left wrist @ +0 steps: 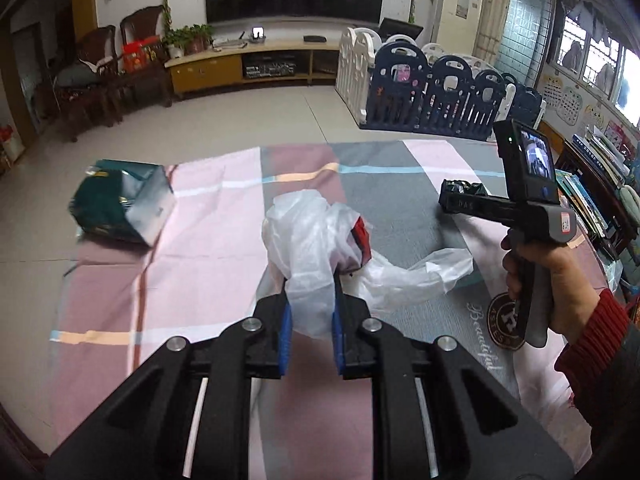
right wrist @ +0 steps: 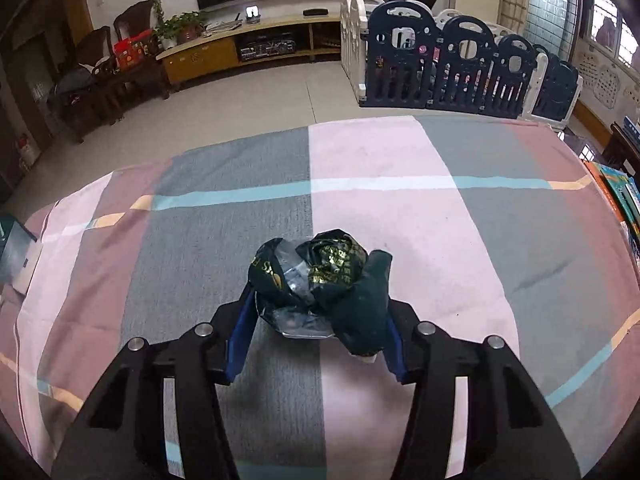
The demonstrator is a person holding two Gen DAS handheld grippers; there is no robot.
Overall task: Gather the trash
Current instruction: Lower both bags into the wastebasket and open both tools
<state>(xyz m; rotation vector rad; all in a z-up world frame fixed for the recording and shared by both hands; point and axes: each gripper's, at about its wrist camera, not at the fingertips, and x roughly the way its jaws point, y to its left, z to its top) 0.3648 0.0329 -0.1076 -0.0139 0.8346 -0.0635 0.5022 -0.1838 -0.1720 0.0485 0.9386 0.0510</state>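
Writing: "Beautiful" in grey script runs along the tablecloth (left wrist: 200, 288) at the lower right of the left wrist view, beside a round brown emblem whose letters are too small to read; gold print on the crumpled wrapper (right wrist: 320, 280) shows only broken letters.
Tablecloth: soft fabric in large pink, mauve and grey blocks, crossed by thin white, blue and orange stripes.
Plastic bag: a thin, translucent white plastic bag (left wrist: 308, 248), crinkled and bunched, lies at the centre of the left wrist view with a red and dark item showing through its opening.
Left gripper: the left gripper (left wrist: 310, 308) is clamped tight on a fold of the plastic bag – the film is pinched between its 2 blue pads, and the rest of the bag spreads ahead and to the right on the cloth.
Wrapper: dark green foil with a silvery inner face, balled into a rough lump, sits at the centre of the right wrist view.
Right gripper: the right gripper (right wrist: 320, 320) has its 2 fingers on either side of the wrapper; the right pad touches it, but I cannot tell whether the left pad presses it.
Right hand: a hand (left wrist: 548, 280) in a red knitted sleeve holds that gripper's handle at the right edge of the left wrist view.
Green bag: a dark green bag (left wrist: 120, 208) with a silver lining lies open on its side at the left edge of the cloth – well apart from both grippers.
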